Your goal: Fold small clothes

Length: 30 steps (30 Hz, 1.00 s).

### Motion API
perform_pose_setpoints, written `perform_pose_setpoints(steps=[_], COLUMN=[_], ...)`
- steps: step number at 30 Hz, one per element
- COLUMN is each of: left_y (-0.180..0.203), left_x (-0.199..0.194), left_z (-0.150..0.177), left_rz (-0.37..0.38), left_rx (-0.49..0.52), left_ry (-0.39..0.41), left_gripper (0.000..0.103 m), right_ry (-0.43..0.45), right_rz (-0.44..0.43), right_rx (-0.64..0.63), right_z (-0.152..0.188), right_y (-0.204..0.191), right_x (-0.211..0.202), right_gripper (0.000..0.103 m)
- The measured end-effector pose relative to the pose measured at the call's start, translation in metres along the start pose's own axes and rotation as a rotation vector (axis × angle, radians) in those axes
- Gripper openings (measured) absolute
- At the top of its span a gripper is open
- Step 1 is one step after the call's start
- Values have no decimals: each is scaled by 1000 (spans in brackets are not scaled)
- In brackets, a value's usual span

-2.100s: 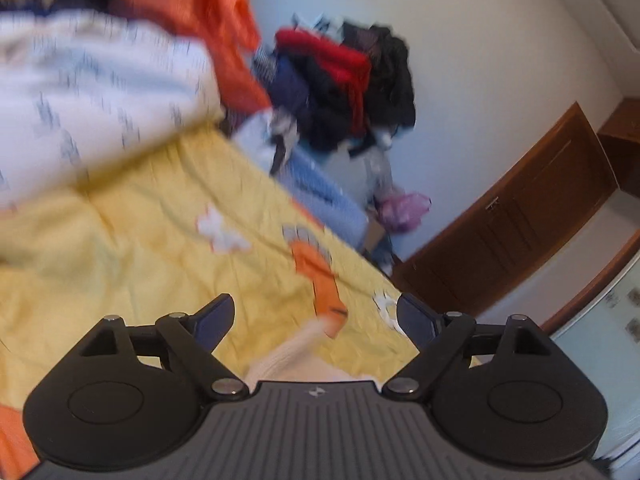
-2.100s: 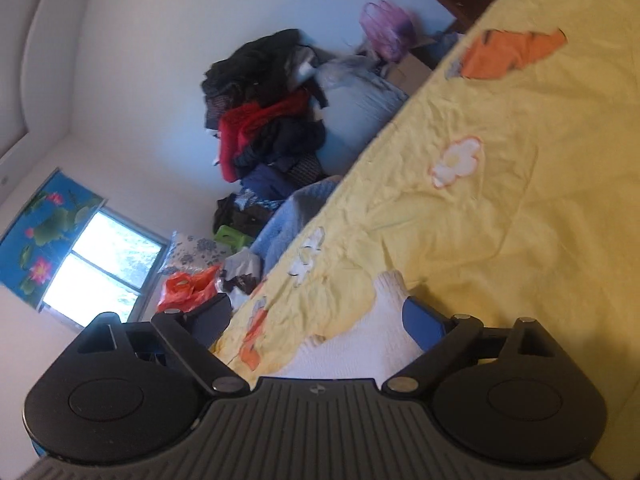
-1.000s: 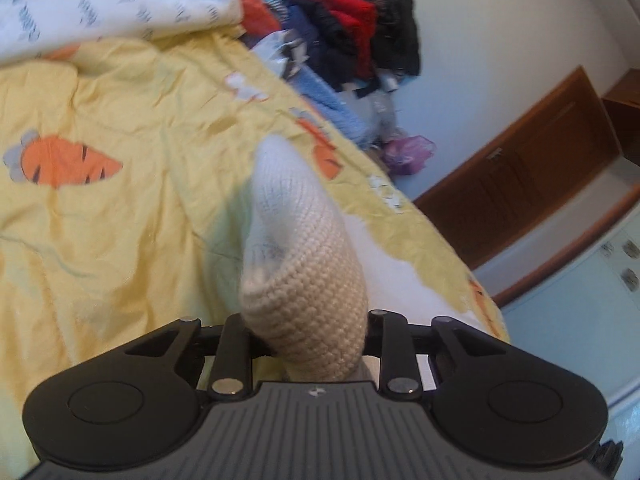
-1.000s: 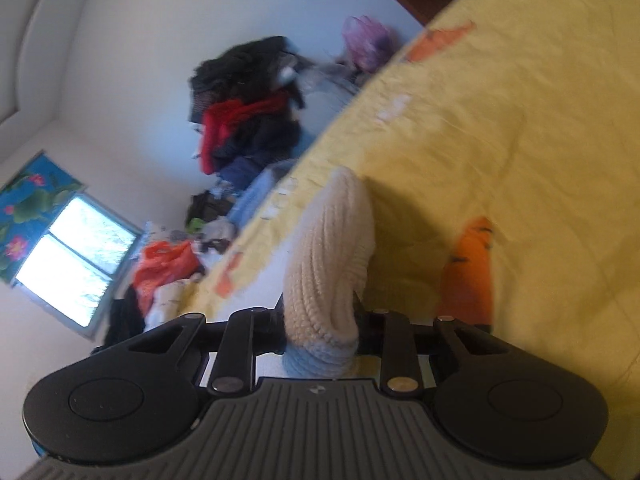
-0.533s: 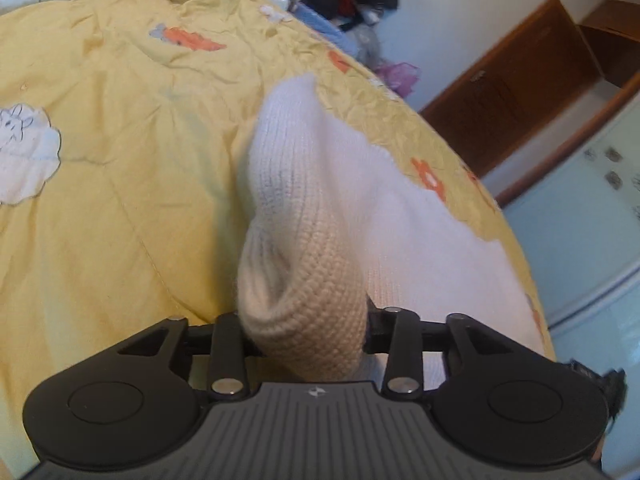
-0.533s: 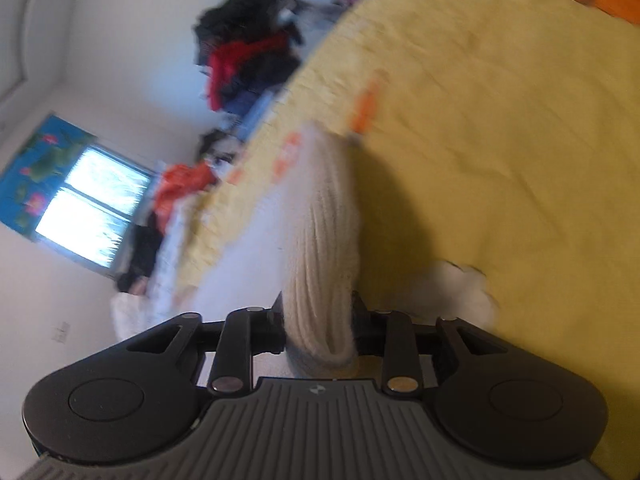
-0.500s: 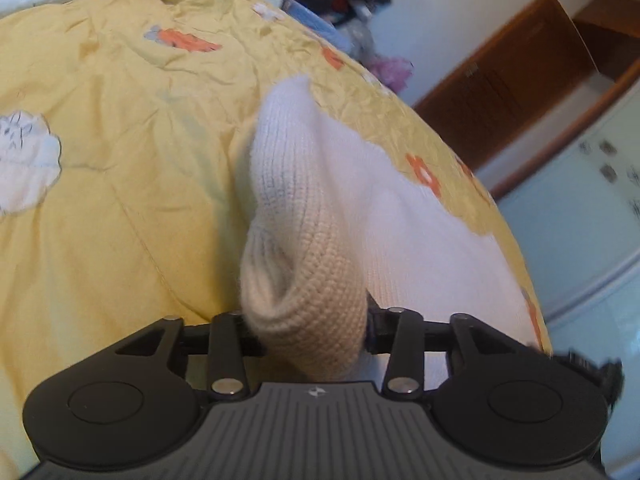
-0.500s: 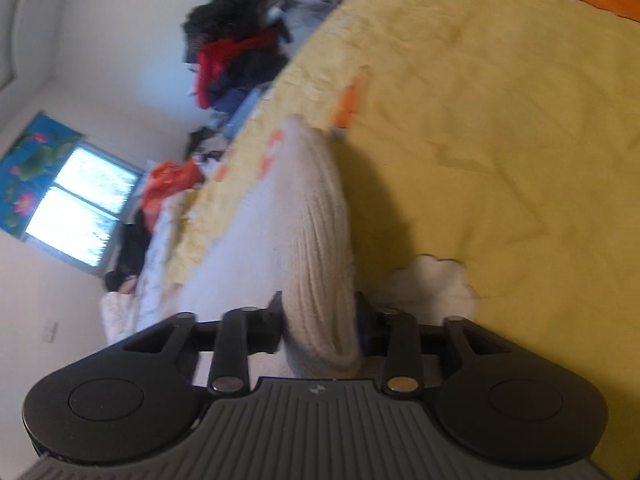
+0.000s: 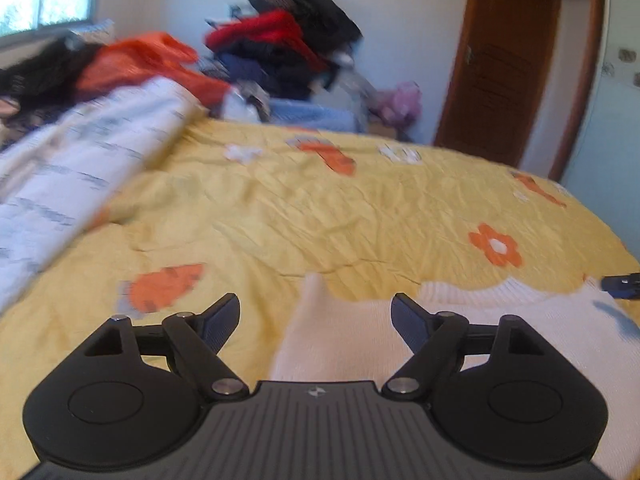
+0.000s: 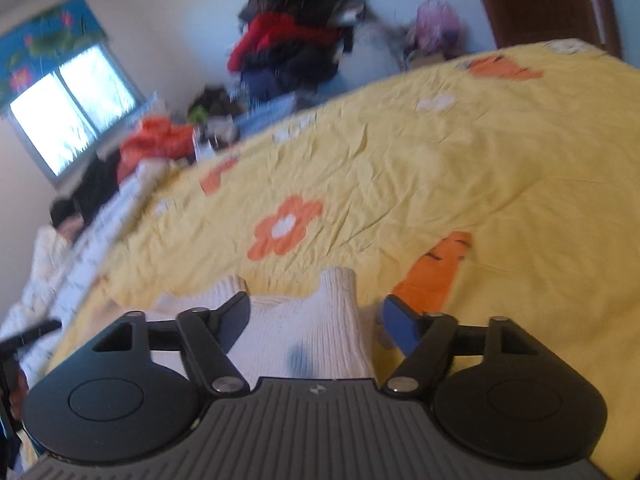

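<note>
Both grippers stand parted with nothing pinched: my left gripper (image 9: pixel 315 316) has just been spreading its jaws, and the cream knitted sweater (image 9: pixel 348 336) lies flat beneath them on the yellow quilted bedspread with orange carrots and flowers (image 9: pixel 320 216), one shoulder corner poking up between the fingers without touching either pad. My right gripper (image 10: pixel 316 316) has likewise just been opening, its jaws clear of the other shoulder corner of the same sweater (image 10: pixel 312 328), which rests on the bedspread (image 10: pixel 440 168). From the left wrist I see the ribbed neckline curving off to the right. Beyond the bed, a blurred heap of dark and red clothes (image 9: pixel 288 52) sits against the pale wall.
</note>
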State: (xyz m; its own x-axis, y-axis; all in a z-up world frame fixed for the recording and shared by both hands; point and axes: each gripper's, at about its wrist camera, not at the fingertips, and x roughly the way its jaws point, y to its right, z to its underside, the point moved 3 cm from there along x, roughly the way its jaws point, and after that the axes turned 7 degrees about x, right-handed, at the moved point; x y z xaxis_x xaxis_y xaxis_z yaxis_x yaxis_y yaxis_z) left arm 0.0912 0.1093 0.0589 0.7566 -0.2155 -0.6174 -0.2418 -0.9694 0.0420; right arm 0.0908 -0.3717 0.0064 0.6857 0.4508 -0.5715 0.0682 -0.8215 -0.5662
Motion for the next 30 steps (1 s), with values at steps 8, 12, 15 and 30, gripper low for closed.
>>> perform_pose_setpoints(steps=[8, 12, 15, 30], left_y=[13, 9, 9, 68], left_x=[47, 39, 62, -11], left_z=[8, -4, 12, 4], left_rz=[-48, -80, -119, -211], left_rx=[73, 36, 49, 236], left_ry=[-61, 12, -66, 182], left_gripper=[12, 11, 11, 62], right_ry=[1, 139, 90, 192], right_rz=[-5, -37, 10, 22], right_rx=[-86, -35, 21, -85], right_z=[2, -21, -22, 6], right_y=[-4, 0, 20, -39], right_x=[21, -2, 20, -23], right_gripper=[16, 14, 14, 56])
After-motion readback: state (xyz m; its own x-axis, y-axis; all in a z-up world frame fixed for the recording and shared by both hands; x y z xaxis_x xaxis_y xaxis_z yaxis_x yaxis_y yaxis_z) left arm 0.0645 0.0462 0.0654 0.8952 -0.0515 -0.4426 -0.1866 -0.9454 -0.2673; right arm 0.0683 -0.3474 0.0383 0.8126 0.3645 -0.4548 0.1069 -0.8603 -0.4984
